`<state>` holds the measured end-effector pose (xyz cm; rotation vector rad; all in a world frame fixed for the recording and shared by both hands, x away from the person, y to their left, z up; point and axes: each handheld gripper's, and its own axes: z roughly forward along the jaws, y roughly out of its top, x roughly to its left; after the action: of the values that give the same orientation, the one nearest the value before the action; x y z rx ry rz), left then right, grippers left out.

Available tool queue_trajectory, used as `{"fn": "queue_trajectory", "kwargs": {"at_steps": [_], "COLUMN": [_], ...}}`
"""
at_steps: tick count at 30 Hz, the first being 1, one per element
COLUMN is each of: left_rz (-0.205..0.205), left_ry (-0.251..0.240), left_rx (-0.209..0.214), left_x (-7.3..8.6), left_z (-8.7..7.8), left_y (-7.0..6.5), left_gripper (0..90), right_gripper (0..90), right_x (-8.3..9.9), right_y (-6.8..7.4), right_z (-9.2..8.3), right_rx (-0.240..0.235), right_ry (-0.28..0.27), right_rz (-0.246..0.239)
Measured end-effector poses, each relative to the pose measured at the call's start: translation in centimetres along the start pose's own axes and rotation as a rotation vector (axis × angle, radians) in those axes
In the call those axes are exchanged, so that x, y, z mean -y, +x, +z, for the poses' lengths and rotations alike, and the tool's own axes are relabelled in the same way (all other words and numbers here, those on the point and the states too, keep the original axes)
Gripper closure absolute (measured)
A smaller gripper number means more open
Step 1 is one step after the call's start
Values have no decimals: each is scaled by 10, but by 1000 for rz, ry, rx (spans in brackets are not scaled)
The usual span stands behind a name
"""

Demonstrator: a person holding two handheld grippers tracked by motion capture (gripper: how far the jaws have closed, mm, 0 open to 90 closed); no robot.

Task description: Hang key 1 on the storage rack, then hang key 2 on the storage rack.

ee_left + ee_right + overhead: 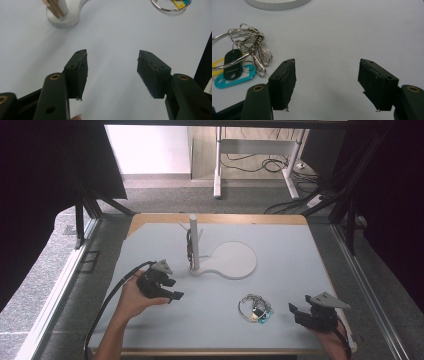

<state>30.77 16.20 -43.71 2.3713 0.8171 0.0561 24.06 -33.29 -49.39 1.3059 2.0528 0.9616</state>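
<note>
Clearly the thing in hand is the key ring bunch, a large steel ring that carries many small snap hooks and some plastic tags. It lies flat on the pale table, at about five o'clock from the white stand, well apart from its round base. In the right gripper view, the bunch lies at about ten o'clock from the jaws, with a black tag, a teal tag and a yellow tag under the ring.

The right gripper rests low at about three o'clock from the bunch, near to it but not touching. Its jaws stand wide apart and nothing is between them. The left gripper is at about seven o'clock from the post of the stand, also with wide-open jaws and with only bare table between them in its own view.

I judge the bunch to be light, but loose and noisy: the ring itself is stiff wire, while the hooks and tags hang free and will swing and slide along it when lifted. The thin round wire is smooth, so it may slip or roll between flat pads. Because it lies flat on the table, it is not easy to get a pad under it. The better place to hold, I think, is the thick knot where the hooks gather on the ring, since it stands a little higher and gives more to pinch. A tag alone is a poorer choice, because the rest would dangle below it.
</note>
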Motion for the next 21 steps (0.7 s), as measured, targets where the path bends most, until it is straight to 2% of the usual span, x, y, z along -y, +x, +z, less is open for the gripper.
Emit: {"fn": "queue_trajectory", "kwargs": {"at_steps": [9, 13, 17, 19, 21], "left_rz": [-54, -53, -52, -52, -48], "left_ry": [-14, 14, 6, 10, 10], "left_rx": [36, 38, 44, 47, 47], "left_x": [24, 27, 28, 29, 30], "left_z": [19, 26, 27, 27, 27], "left_y": [7, 6, 6, 7, 7], "left_gripper": [422, 417, 415, 415, 415], "right_gripper": [311, 311, 313, 315, 319], "right_x": [0, -1, -4, -9, -15], "right_y": [4, 7, 8, 10, 14], "right_z": [1, 1, -3, -5, -8], "right_rx": [-4, -8, -19, -34, -64], "right_ry": [7, 5, -8, -10, -9], "right_rz": [-12, -20, -24, -43, -84]}}
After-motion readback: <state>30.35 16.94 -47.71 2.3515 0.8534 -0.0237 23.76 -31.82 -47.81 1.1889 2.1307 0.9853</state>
